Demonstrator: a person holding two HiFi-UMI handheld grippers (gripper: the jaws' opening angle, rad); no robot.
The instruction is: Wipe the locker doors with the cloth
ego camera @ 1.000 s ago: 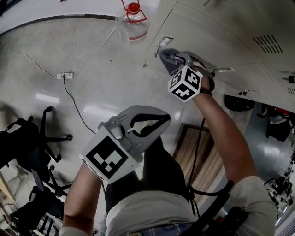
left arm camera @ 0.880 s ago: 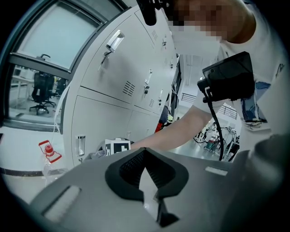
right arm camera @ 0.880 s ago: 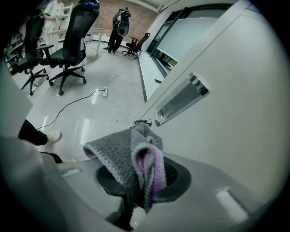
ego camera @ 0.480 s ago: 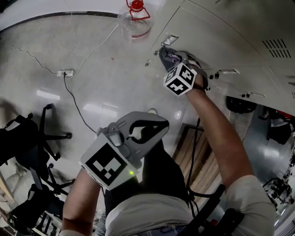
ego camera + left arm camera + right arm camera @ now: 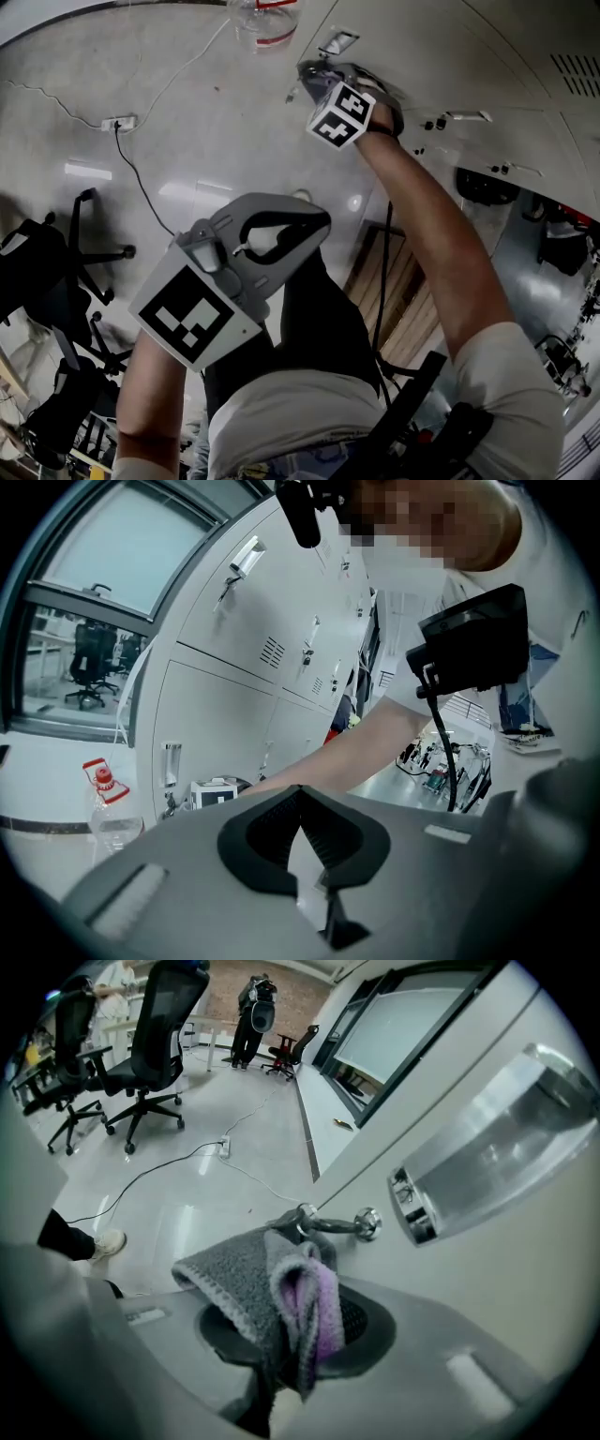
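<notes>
Cloth (image 5: 246, 1286) nearer key (image 5: 330, 1223), perhaps touching, in right claw (image 5: 296, 1333)

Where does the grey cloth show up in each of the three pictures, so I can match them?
Head view: cloth at top centre, by the locker door.
Left gripper view: too small to make out.
Right gripper view: cloth at lower centre, clamped between the jaws.
Shared landmark: the metal label holder on that door.
</notes>
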